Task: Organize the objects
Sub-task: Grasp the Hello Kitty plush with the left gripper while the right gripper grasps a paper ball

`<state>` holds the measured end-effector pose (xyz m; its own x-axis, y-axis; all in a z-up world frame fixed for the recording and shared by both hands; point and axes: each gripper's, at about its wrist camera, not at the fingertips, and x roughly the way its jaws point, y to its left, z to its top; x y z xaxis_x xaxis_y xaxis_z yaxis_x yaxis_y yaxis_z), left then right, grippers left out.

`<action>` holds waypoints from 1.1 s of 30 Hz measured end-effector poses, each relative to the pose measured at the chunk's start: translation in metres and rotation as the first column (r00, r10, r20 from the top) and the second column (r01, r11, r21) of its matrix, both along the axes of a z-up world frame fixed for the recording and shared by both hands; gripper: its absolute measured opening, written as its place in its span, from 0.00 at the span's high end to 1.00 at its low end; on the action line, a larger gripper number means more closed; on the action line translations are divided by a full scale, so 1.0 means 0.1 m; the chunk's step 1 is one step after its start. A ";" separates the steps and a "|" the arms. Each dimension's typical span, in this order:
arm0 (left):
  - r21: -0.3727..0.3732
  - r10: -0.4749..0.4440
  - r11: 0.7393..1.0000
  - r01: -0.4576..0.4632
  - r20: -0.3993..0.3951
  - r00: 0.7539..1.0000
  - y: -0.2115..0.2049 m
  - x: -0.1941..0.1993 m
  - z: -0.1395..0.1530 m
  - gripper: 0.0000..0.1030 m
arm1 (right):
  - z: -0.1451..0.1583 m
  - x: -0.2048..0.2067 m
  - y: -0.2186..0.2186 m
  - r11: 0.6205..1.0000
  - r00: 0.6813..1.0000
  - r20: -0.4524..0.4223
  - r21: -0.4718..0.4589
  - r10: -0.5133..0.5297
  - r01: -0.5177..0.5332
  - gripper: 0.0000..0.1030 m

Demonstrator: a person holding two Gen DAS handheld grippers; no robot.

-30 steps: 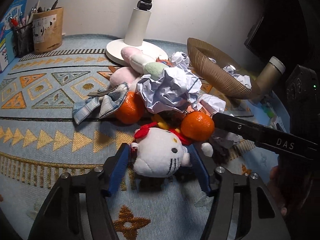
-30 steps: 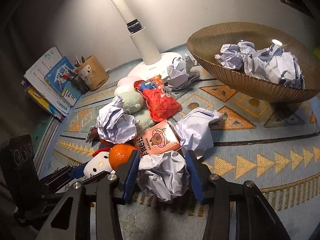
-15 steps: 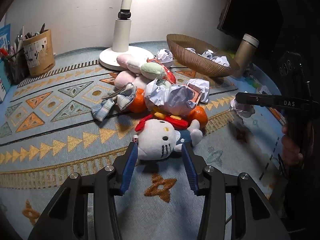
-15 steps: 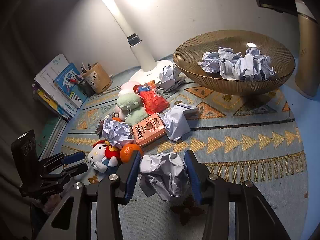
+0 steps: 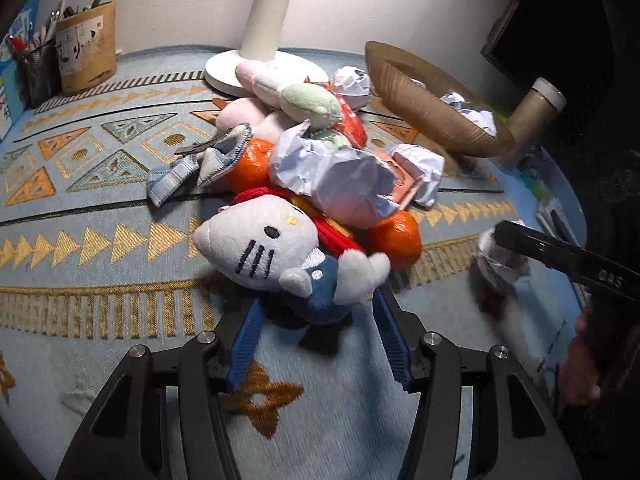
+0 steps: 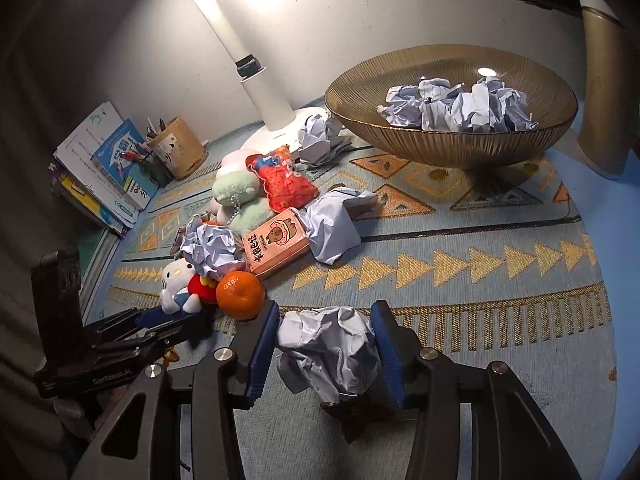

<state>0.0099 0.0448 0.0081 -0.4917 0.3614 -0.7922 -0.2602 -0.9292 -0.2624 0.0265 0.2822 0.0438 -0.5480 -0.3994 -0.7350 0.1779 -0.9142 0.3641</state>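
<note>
A white cat plush (image 5: 260, 240) with a red bow and blue body lies at the near end of a pile on the patterned mat. My left gripper (image 5: 318, 300) straddles its blue body. The jaws are opening, and a gap shows beside the left pad. The right wrist view shows the same plush (image 6: 176, 284) with the left gripper (image 6: 156, 316) at it. My right gripper (image 6: 326, 312) holds a crumpled paper ball (image 6: 332, 348) above the mat. Its jaws ease open slightly, but both pads still touch the paper. A gold bowl (image 6: 440, 148) at the back right holds several paper balls.
The pile holds two oranges (image 6: 240, 292), a pink box (image 6: 276, 244), a red snack bag (image 6: 284, 180), pastel plushes (image 6: 236, 192), a striped cloth (image 5: 192, 172) and loose paper balls (image 6: 332, 224). A lamp base (image 5: 240, 68), pen holder (image 5: 86, 48), books (image 6: 104, 168) and gold cylinder (image 6: 604, 92) line the back.
The left gripper pulled back, then closed in on the plush again; its jaws narrowed, then widened, and the plush now lies tilted. The right gripper carried the paper ball away from the pile.
</note>
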 end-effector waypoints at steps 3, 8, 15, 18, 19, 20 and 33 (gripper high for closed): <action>-0.049 0.035 0.998 -0.035 -0.006 0.999 -0.02 -0.09 0.01 0.48 | 0.01 0.02 0.02 1.000 1.000 -0.009 0.005 -0.001 0.001 0.53; -0.004 0.020 1.000 -0.019 0.029 0.999 -0.18 0.06 0.02 0.48 | 0.03 0.04 -0.01 0.998 0.999 -0.039 0.054 0.009 -0.007 0.34; 0.133 0.069 0.988 -0.076 0.058 0.996 -0.38 0.15 0.05 0.19 | -0.12 -0.01 -0.03 1.000 1.000 -0.008 0.019 0.021 -0.021 0.34; 0.121 0.121 0.985 -0.122 0.015 0.993 -0.30 0.08 0.08 0.10 | -0.15 0.00 -0.03 1.000 1.000 0.002 0.017 0.020 -0.020 0.34; 0.109 0.119 0.987 -0.119 0.008 0.993 -0.24 0.05 0.07 0.10 | -0.15 0.00 -0.03 1.000 1.000 0.001 0.021 0.019 -0.019 0.34; 0.071 0.121 0.990 -0.121 0.002 0.993 -0.17 0.02 0.06 0.10 | -0.14 0.00 -0.02 1.000 1.000 -0.001 0.023 0.018 -0.018 0.34; -0.073 0.139 0.987 -0.146 -0.096 0.986 -0.14 0.07 0.04 0.43 | -0.07 -0.22 -0.06 0.999 1.000 -0.017 0.044 0.011 -0.011 0.34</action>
<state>0.0172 0.0310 0.0116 -0.6047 0.2206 -0.7653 -0.1432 -0.9753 -0.1680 0.0043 0.2762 0.0372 -0.5562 -0.3729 -0.7426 0.1938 -0.9272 0.3205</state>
